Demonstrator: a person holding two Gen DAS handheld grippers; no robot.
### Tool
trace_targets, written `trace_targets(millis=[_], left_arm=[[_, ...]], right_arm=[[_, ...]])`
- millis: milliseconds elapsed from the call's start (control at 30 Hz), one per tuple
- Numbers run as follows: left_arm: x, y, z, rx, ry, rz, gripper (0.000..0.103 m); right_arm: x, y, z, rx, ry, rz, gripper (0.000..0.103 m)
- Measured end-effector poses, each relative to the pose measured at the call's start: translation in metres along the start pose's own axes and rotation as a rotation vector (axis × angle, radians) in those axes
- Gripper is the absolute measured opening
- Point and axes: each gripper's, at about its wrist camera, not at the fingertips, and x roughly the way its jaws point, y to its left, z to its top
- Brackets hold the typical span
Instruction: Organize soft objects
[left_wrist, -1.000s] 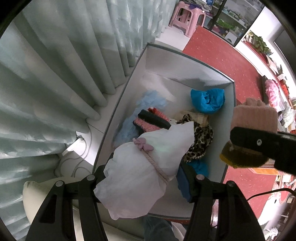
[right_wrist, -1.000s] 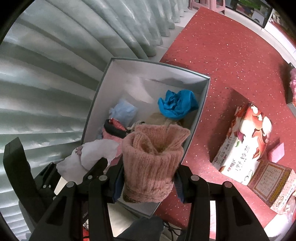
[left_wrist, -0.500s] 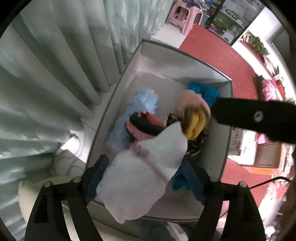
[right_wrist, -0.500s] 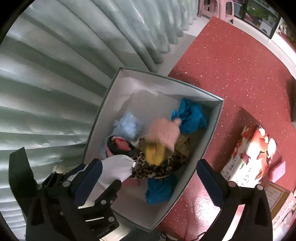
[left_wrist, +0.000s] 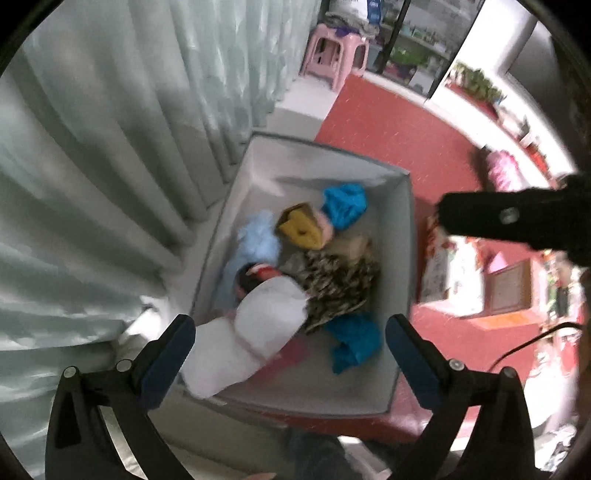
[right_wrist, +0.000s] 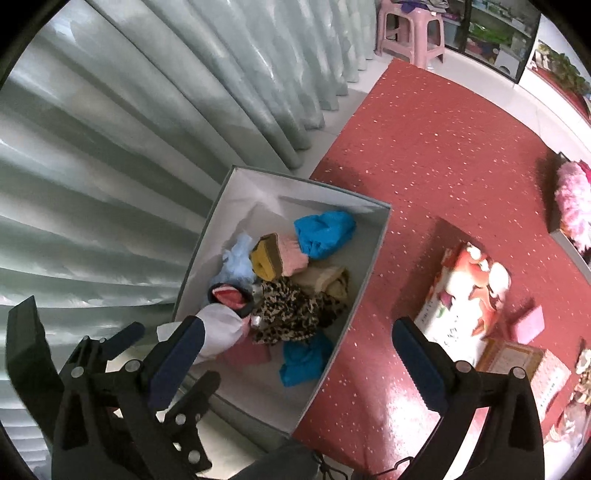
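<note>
Soft objects (right_wrist: 284, 295) in box (right_wrist: 369, 258), red floor (right_wrist: 424, 155)

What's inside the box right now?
The box holds a loose pile: white pouch, leopard cloth, pink-and-yellow knit, two blue cloths, a pale blue item, beige fabric. Anything beneath the pile is hidden.

Soft daylight; left view motion-blurred, right sharper, fisheye edges dark.
</note>
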Motion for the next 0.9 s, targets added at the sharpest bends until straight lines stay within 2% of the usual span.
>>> trace_targets(millis=[100,300,633,900], left_arm=[[0.004,0.001,-0.002,0.006,0.019,0.064,0.103],[0.008,0.008,-0.011,-0.008,0.044,0.076,0.103],[-0.018,0.005,-0.013,-0.013,0.038,0.103,0.103],[-0.022,-0.008,-0.013,0.042,0.041,0.134,0.103]], right_arm=[[0.0,-0.005,-0.006,0.019,0.006,-0.001,0.102],[0.0,-0.003,-0.017,0.017,0.02,-0.012,0.102],[-0.004,0.0,-0.025,0.016,0.022,-0.022,0.102],[-0.006,-0.004,-0.029,0.036,0.018,-0.014,0.102]])
